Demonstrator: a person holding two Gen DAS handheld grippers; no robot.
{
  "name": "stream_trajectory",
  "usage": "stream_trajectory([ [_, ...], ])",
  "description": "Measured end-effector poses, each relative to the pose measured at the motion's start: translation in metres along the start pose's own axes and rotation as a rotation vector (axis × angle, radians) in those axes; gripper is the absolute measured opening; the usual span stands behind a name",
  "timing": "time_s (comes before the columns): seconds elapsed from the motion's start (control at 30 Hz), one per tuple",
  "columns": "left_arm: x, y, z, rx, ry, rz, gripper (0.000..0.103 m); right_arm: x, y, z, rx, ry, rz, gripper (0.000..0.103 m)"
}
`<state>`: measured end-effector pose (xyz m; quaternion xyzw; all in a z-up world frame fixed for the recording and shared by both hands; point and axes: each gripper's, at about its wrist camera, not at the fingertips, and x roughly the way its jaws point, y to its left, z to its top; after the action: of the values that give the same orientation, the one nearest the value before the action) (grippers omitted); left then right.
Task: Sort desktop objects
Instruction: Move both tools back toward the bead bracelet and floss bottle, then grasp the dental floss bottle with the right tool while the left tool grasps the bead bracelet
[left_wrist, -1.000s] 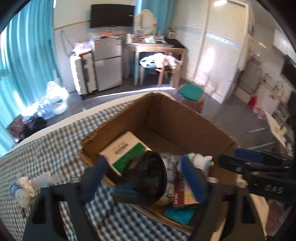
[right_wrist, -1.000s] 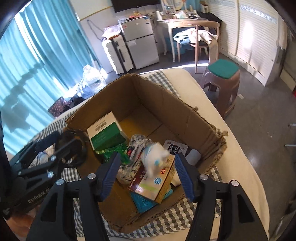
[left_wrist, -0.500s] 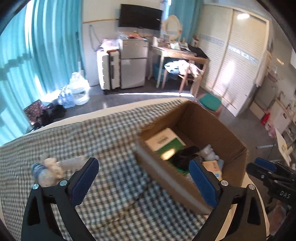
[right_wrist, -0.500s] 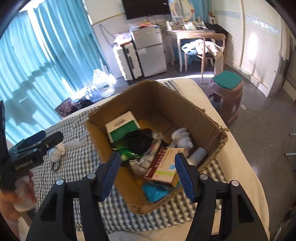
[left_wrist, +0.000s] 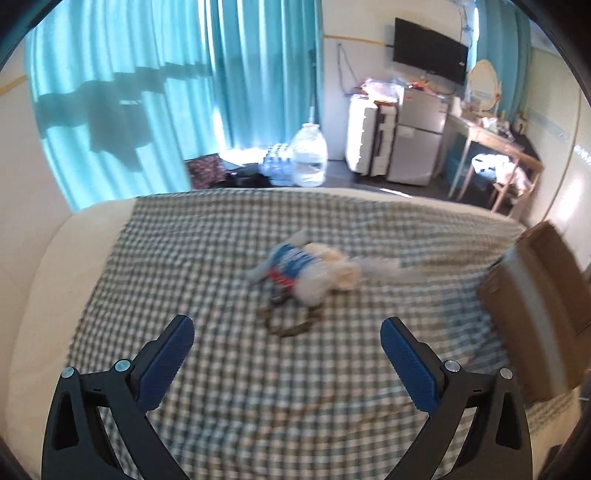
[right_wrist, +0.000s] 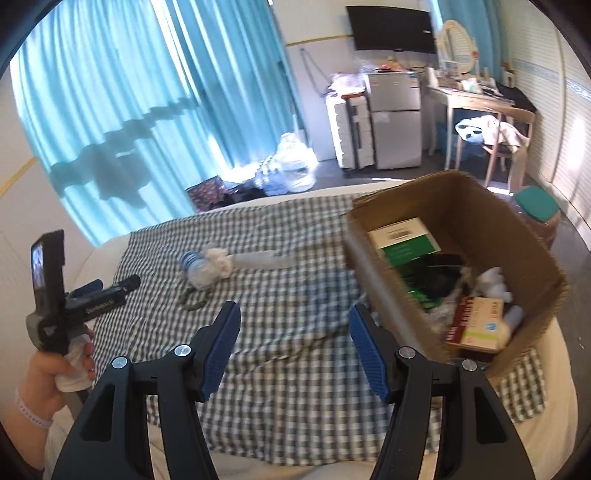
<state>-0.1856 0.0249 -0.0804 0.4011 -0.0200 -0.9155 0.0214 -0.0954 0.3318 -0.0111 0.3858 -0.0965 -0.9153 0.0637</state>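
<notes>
Here the checked cloth (left_wrist: 229, 398) covers most of a pale, cream-coloured surface (left_wrist: 40, 280), and everything in play sits on it. At its right end stands the cardboard box (right_wrist: 480, 206), open at the top and already well filled: a white-and-green carton (right_wrist: 404, 240) lies against the far wall, something black (right_wrist: 439, 269) sits beside it, and toward the near corner there is a red-and-cream packet (right_wrist: 476, 325) with a white fluffy item (right_wrist: 493, 284) just behind it. The rest of the contents are too jumbled to tell apart.

Out on the open cloth, well apart from the box, lies the small plastic bottle (left_wrist: 291, 262) with a blue-and-red label, blurred in the left wrist view. A white crumpled wad (left_wrist: 340, 277) touches it, and a long pale piece (right_wrist: 262, 260) trails from it toward the box. A dark thin loop (left_wrist: 291, 325) lies just in front of the bottle on the near side.

The left gripper (left_wrist: 286, 354) hangs over the cloth with its jaws spread wide and nothing between the blue pads; the bottle is ahead of it, just beyond the fingertips, roughly on the centre line. In the right wrist view a hand (right_wrist: 51, 373) grasps its handle at the left edge.

The right gripper (right_wrist: 293, 347) stands partly apart, empty, over bare cloth between the bottle and the box, the box's near corner close by its right finger.
</notes>
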Motion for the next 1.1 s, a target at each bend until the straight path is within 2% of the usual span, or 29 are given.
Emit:
stream_trajectory([
  [0.13, 0.019, 0.009, -0.034, 0.04, 0.002, 0.021, 0.103, 0.023, 0.025, -0.008, -0.026, 0.022, 0.032, 0.061],
  [0.3, 0.051, 0.007, -0.052, 0.031, 0.026, -0.01, 0.103, 0.052, 0.036, -0.016, -0.001, 0.046, 0.069, 0.062],
  [0.6, 0.132, -0.009, -0.04, -0.007, 0.092, -0.075, 0.103, 0.123, 0.031, -0.022, 0.023, 0.133, 0.044, 0.062],
  [0.77, 0.185, -0.018, -0.042, 0.034, 0.145, -0.057, 0.103, 0.167, 0.029, -0.012, 0.037, 0.183, 0.045, 0.062],
  [0.83, 0.206, -0.017, -0.042, 0.046, 0.177, -0.006, 0.103, 0.183, 0.035, -0.008, 0.016, 0.199, 0.042, 0.062],
  [1.0, 0.222, 0.014, -0.037, -0.078, 0.158, 0.018, 0.103, 0.211, 0.057, 0.001, -0.031, 0.22, 0.051, 0.062],
  [1.07, 0.221, 0.025, -0.04, -0.083, 0.133, -0.013, 0.092, 0.221, 0.069, 0.004, -0.04, 0.221, 0.062, 0.062],
  [1.1, 0.218, 0.029, -0.041, -0.06, 0.113, -0.026, 0.078, 0.226, 0.076, 0.006, -0.047, 0.22, 0.069, 0.062],
])
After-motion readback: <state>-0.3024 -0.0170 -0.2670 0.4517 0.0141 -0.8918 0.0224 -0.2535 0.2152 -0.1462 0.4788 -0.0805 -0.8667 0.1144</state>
